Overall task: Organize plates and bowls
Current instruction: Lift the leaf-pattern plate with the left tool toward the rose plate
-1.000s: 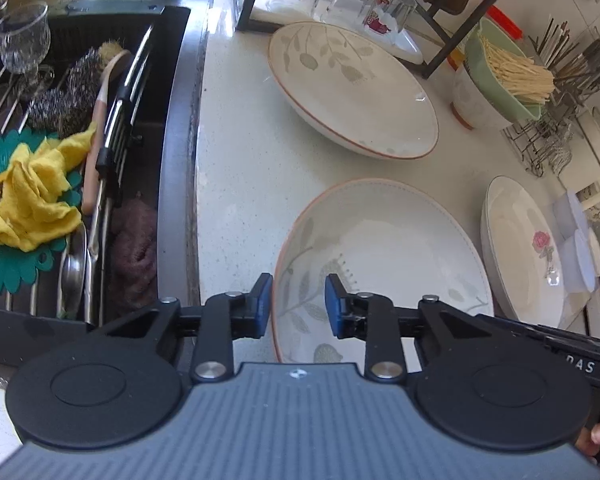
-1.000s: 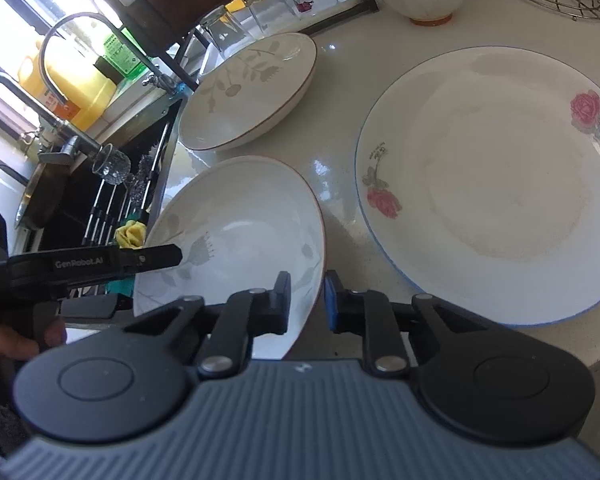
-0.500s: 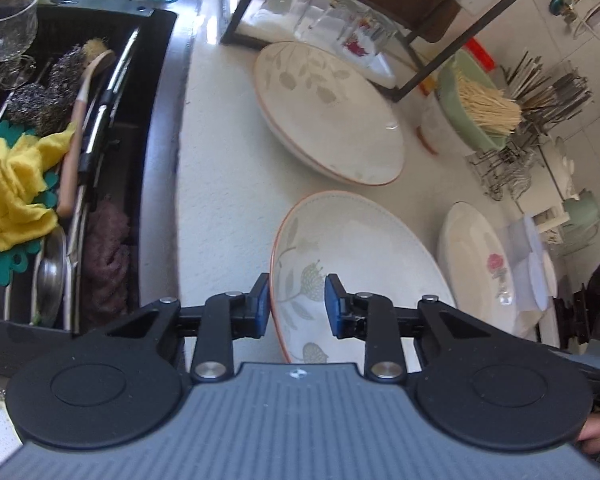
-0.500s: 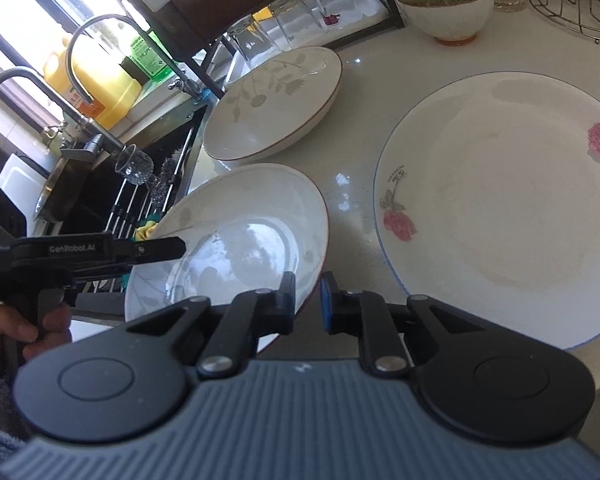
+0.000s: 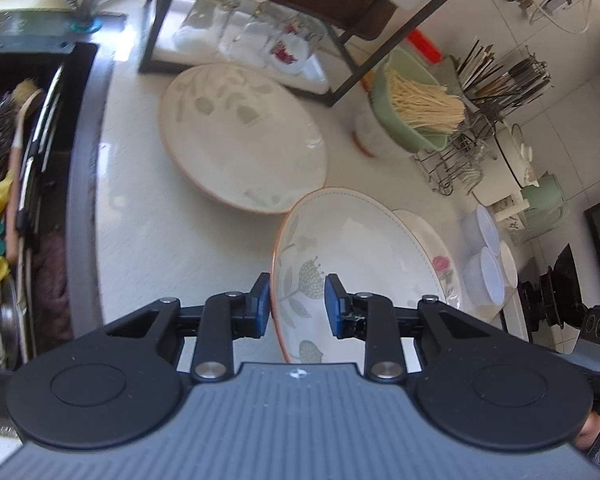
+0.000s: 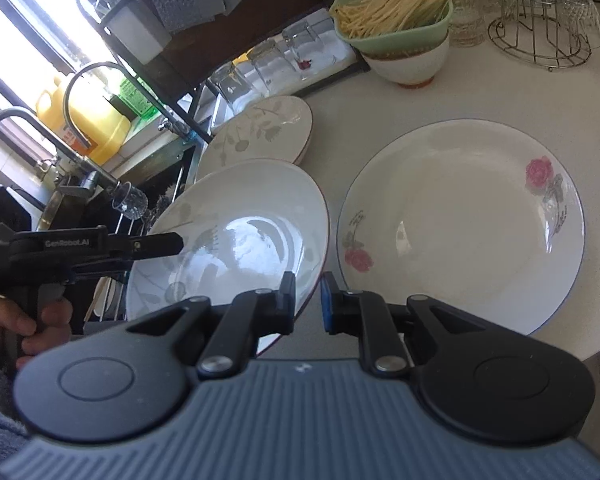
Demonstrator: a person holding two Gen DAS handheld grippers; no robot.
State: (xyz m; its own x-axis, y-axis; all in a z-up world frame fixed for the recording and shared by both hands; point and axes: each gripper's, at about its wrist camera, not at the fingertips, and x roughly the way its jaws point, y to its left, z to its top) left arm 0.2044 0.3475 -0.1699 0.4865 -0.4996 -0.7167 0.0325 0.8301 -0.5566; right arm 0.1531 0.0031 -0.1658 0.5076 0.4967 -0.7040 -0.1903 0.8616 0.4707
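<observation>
- Left wrist view: the left gripper (image 5: 297, 300) pinches the rim of the leaf bowl (image 5: 352, 268), which hangs tilted, off the counter (image 5: 156, 248).
- Right gripper (image 6: 307, 298) straddles the opposite rim of that bowl; I cannot tell whether its pads actually press it.
- Beyond the lifted bowl lies a second leaf bowl (image 5: 240, 140) flat near the rack (image 5: 340, 92); the two rims look close, touching or not I cannot tell.
- To the right sits the rose plate (image 6: 464, 220), flat and alone.
- Progress, as I judge it: early. No stack is made; the lifted bowl likely goes onto its twin, and the rose plate is untouched.
</observation>
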